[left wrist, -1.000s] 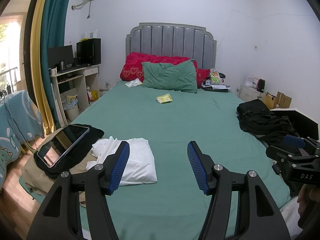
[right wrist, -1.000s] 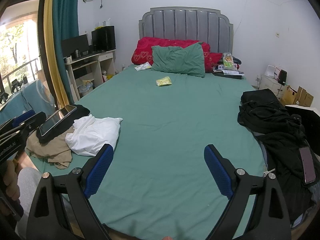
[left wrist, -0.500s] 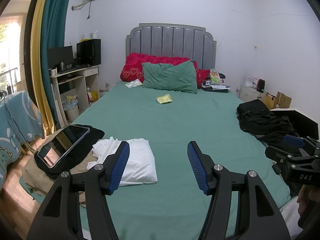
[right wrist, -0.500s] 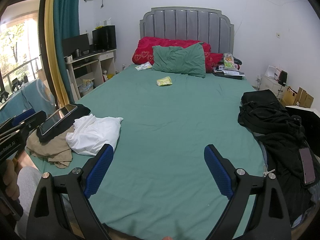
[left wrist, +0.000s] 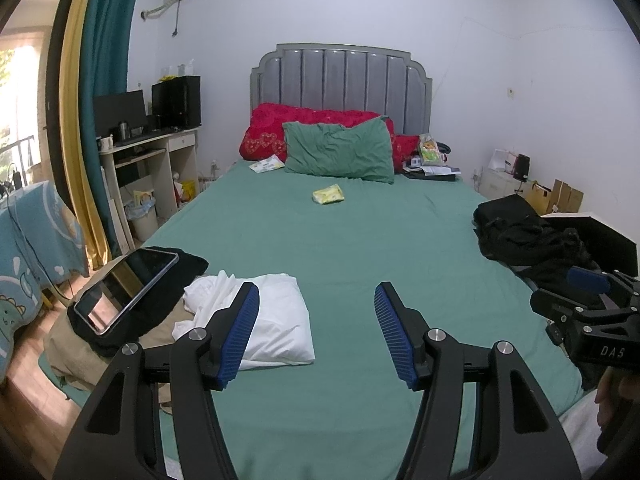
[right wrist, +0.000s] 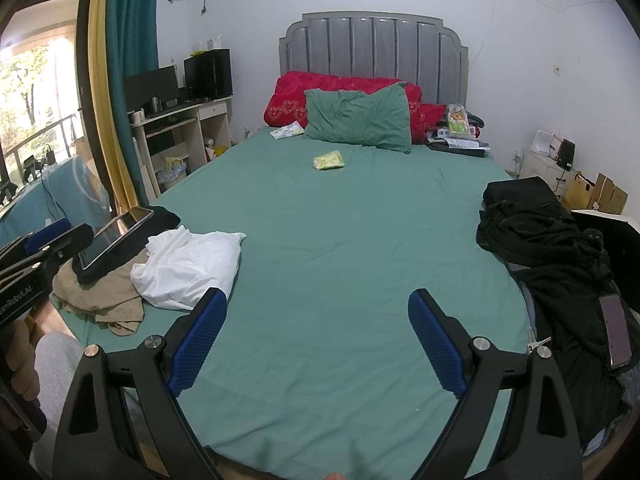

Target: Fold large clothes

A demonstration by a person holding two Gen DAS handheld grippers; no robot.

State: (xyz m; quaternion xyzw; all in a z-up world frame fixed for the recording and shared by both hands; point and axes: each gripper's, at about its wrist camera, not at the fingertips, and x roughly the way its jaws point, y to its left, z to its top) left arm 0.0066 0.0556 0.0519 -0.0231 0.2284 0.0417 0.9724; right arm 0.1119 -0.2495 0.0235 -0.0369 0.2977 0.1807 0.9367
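While both tools hover over the foot of the bed (left wrist: 340, 232), I hold the left gripper (left wrist: 316, 332) with its jaws spread wide and nothing between them, and the right gripper (right wrist: 316, 340) gaping wider, also with nothing in it; I judge that leaves both ready to take cloth. Clothes sit in two places, at opposite edges, which leaves the middle of the green sheet bare as a folding surface. On my left: one white garment (left wrist: 260, 320), loosely bunched, not neatly squared, just beside one tan garment (right wrist: 100, 296) and one black garment (left wrist: 160, 292) with one tablet (left wrist: 124, 292) resting on it. On my right: one black heap (right wrist: 540, 240), crumpled, with one phone (right wrist: 616, 328) lying on top; how many pieces are in it I cannot tell. Two pillows, green (left wrist: 340, 148) and red (left wrist: 272, 132), stand at the headboard, and one small yellow packet (left wrist: 328, 194) lies mid-bed. The white one lies nearest my left jaws.
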